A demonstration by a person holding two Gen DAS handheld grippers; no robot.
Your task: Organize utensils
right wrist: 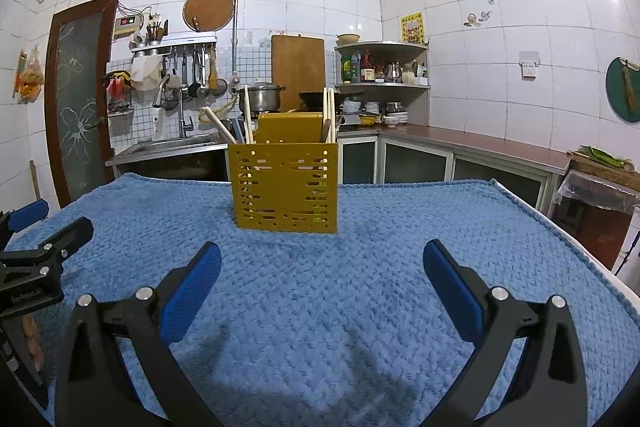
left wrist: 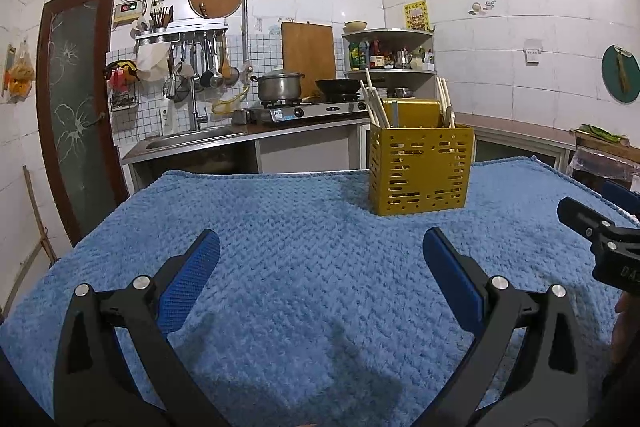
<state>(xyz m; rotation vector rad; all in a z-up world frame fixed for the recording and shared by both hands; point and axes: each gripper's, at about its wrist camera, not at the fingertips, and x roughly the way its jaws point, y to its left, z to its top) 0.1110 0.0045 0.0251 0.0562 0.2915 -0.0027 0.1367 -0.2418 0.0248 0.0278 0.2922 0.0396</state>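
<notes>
Blue towel [right wrist: 360, 287]: yellow utensil holder [right wrist: 285, 187] beyond right hand-held gripper [right wrist: 322, 267].

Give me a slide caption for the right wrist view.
Open right gripper hovers over blue knitted cloth, facing yellow perforated utensil holder holding wooden chopsticks.
</notes>
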